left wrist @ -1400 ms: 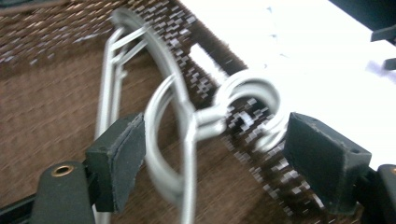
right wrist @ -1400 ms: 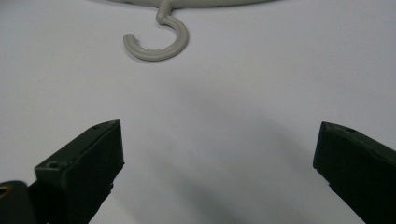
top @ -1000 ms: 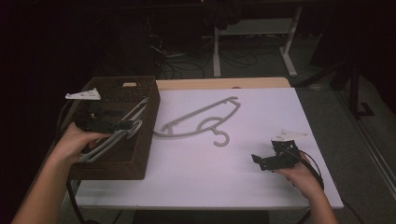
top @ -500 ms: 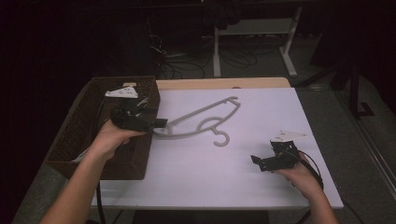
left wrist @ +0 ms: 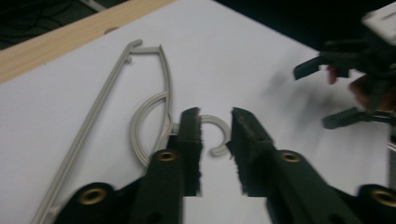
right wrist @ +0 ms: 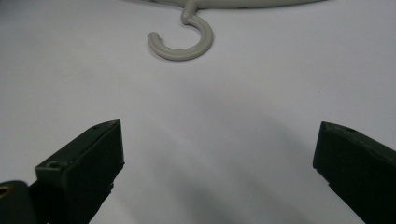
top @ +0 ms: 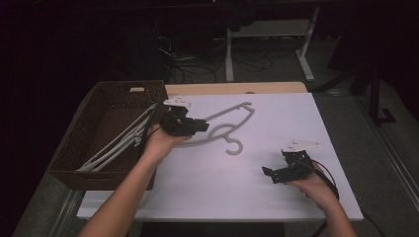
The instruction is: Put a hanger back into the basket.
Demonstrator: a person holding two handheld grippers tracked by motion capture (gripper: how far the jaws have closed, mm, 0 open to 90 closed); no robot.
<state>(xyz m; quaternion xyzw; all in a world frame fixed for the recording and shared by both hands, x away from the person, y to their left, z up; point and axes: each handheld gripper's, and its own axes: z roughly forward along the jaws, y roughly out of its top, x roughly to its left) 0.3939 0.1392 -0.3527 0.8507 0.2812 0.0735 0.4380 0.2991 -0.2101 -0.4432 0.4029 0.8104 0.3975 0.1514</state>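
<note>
hanger (top: 223,127) is lying flat on the white table (top: 257,197) at the frame's centre, its hook toward the lower right. left claw (top: 193,126) is hovering over its left half, jaws just closing, narrowly parted, gripping nothing. right claw (top: 270,174) is resting at lower right, spread wide. more hangers are leaning in the basket (top: 106,103) at left.

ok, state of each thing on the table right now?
hanger: flat on the white table, hook toward the person.
left gripper: over the hanger's neck, jaws just been closing, a gap left, nothing pinched.
right gripper: open, empty, on the table.
basket: holds more hangers.
</note>
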